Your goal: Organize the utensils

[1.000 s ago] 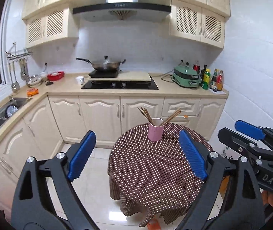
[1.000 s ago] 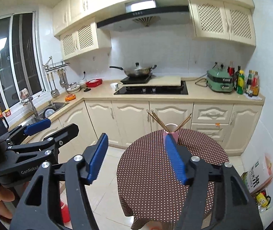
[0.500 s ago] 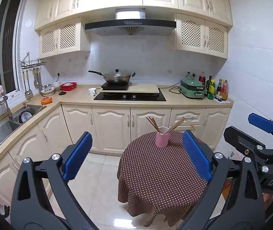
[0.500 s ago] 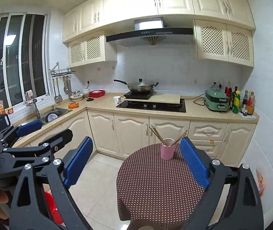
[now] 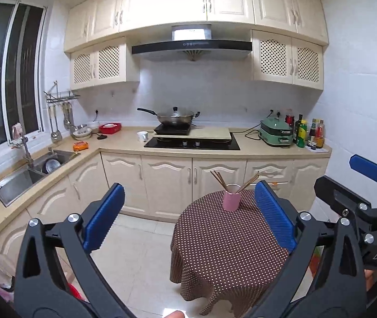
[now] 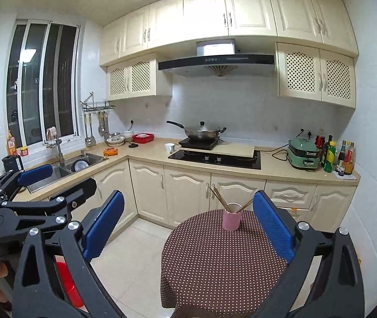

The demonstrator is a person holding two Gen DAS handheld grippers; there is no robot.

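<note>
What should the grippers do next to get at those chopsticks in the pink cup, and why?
Probably move forward toward the round table first. Both the left gripper and right gripper are open, empty and well short of the pink cup, where the chopsticks lean apart to opposite sides.

Chopsticks (image 5: 219,179) stand in a cup (image 5: 231,200) on the table's (image 5: 228,251) far edge; counter (image 5: 125,143) and cabinets (image 5: 167,182) lie behind.
</note>
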